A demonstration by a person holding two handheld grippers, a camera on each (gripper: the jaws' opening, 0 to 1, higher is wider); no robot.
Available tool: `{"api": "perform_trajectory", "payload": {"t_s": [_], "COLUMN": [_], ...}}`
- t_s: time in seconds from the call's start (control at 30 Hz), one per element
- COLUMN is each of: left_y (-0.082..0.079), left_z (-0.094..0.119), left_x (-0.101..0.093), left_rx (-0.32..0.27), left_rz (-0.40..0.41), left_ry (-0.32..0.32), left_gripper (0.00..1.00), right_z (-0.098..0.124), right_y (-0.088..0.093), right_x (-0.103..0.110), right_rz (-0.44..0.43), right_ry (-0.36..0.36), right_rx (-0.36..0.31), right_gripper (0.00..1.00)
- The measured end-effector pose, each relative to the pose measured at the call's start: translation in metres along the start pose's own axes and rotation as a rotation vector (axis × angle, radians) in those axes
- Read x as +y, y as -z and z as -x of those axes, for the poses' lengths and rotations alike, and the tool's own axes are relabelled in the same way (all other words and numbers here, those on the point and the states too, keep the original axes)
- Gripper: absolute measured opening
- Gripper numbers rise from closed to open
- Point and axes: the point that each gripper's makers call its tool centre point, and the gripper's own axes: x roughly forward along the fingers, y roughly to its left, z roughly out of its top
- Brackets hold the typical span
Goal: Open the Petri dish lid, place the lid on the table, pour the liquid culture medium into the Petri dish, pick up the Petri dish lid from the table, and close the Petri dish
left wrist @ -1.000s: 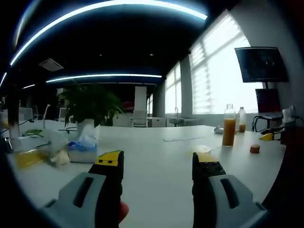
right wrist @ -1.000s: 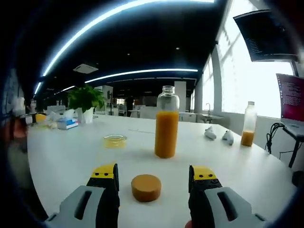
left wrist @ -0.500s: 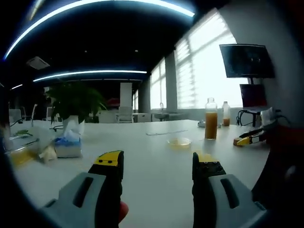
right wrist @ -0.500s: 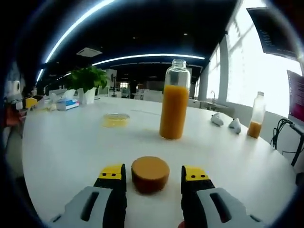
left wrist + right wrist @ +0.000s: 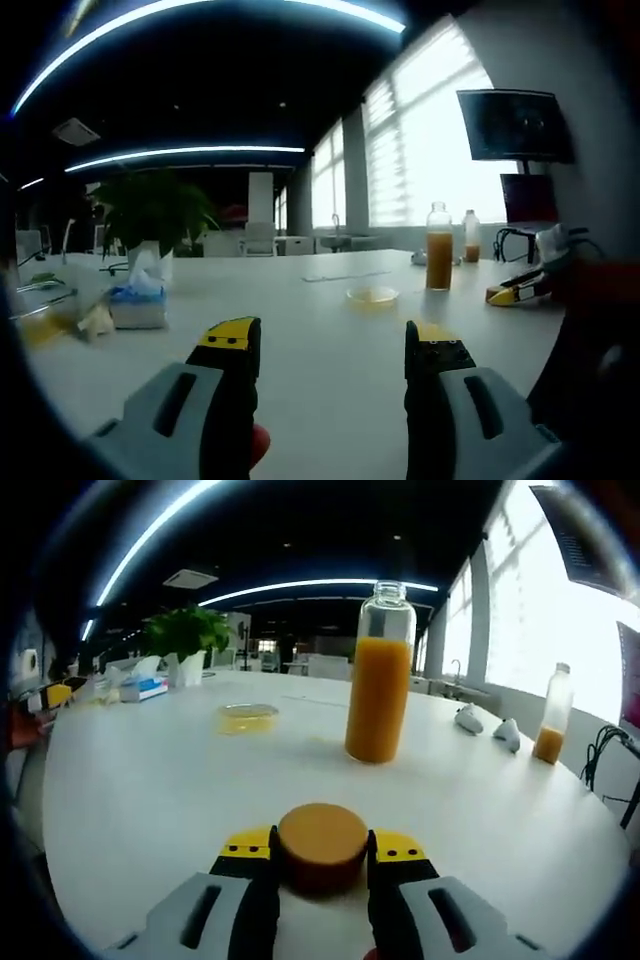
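Observation:
A brown round cap (image 5: 322,832) lies on the white table (image 5: 150,800), and my right gripper (image 5: 322,848) is shut on it, both yellow-tipped jaws touching its sides. Behind it stands a glass bottle (image 5: 380,700) of orange liquid, uncapped. A shallow Petri dish (image 5: 247,717) holding yellow medium sits further back to the left; whether its lid is on, I cannot tell. My left gripper (image 5: 330,340) hovers open over bare table, with the Petri dish (image 5: 371,295) and the bottle (image 5: 438,260) far ahead on the right. The right gripper's yellow tip (image 5: 515,292) shows at the right.
A second, smaller bottle (image 5: 552,730) and two small white objects (image 5: 485,725) stand at the back right. A potted plant (image 5: 150,215) and a tissue box (image 5: 138,305) sit at the far left of the table. A monitor (image 5: 515,125) hangs by the windows.
My right gripper has moved forward onto the cap and its jaws have shut against its sides. The left view has swung a little; its jaws stay open.

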Motion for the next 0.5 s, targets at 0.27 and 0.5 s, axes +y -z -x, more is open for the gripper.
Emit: {"api": "perform_trajectory", "payload": {"t_s": [0.27,0.5], "left_y": [0.002,0.004], "left_z": [0.000,-0.001], "left_x": [0.001,0.001], "left_rx": [0.006,0.016], "left_rz": [0.002,-0.011], "left_ry": [0.001,0.002], "left_gripper": [0.49,0.49], "right_z": [-0.003,0.000], "right_y": [-0.014,-0.051], "right_x": [-0.006,-0.013], "right_rz": [-0.026,-0.026], "right_ry": [0.001,-0.005], "right_rx": [-0.020,-0.086], "right_gripper": [0.29,0.29]}}
